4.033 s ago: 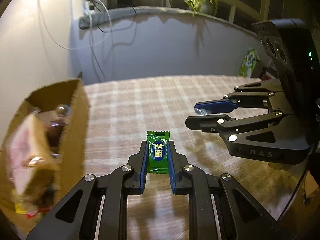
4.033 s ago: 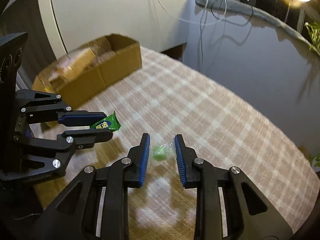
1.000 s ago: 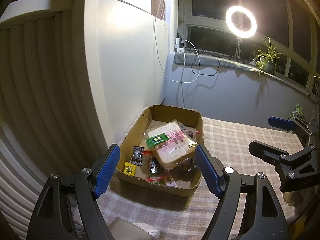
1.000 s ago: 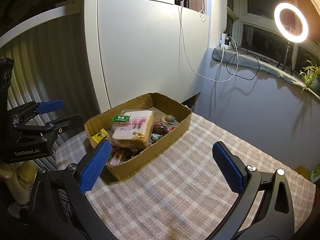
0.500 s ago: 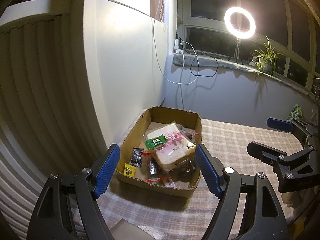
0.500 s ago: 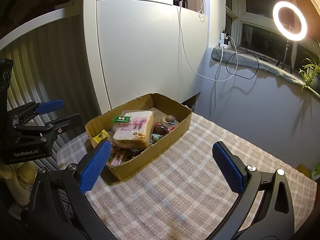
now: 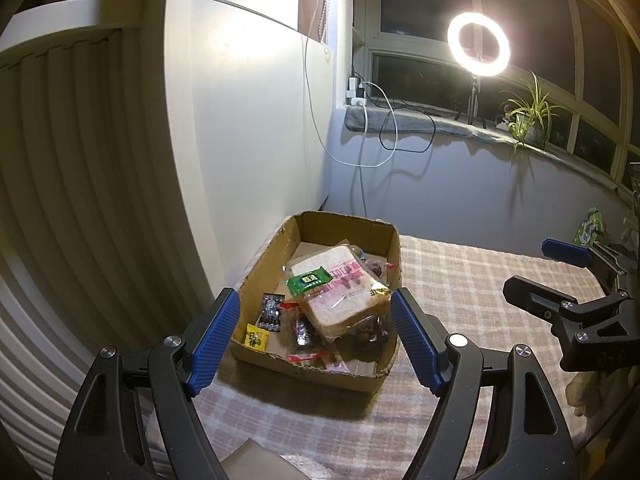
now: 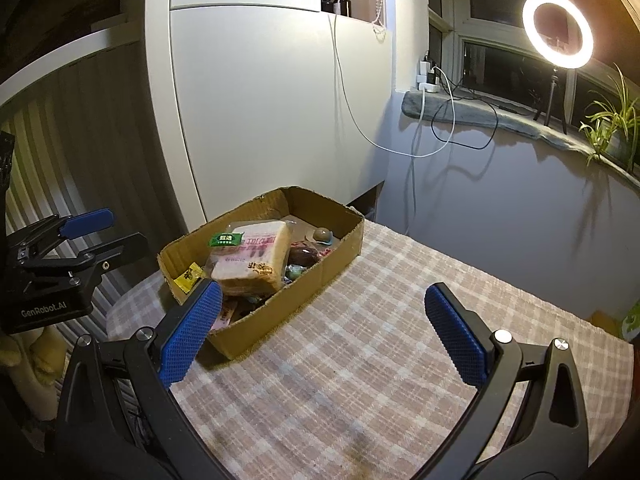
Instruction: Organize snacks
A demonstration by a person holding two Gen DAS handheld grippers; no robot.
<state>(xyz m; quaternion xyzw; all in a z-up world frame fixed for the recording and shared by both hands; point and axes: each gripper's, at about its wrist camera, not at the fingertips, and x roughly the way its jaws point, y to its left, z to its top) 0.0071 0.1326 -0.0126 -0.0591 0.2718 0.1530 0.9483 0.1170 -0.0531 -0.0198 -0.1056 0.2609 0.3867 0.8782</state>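
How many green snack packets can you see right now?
2: one green packet atop the bagged bread in the cardboard box; another at the table's far right edge. Others may be buried.

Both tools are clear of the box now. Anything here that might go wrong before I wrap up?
The green candy rests loose atop the tilted bread bag, so a nudge to the cardboard box might slide it off. The box sits near the table's corner; bumping it may push it over.

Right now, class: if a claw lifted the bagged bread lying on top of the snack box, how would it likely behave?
The bagged bread looks soft and light, so it would probably squash. Its glossy wrapper may slip. Lying tilted atop other snacks in the cardboard box, it could slide when nudged.
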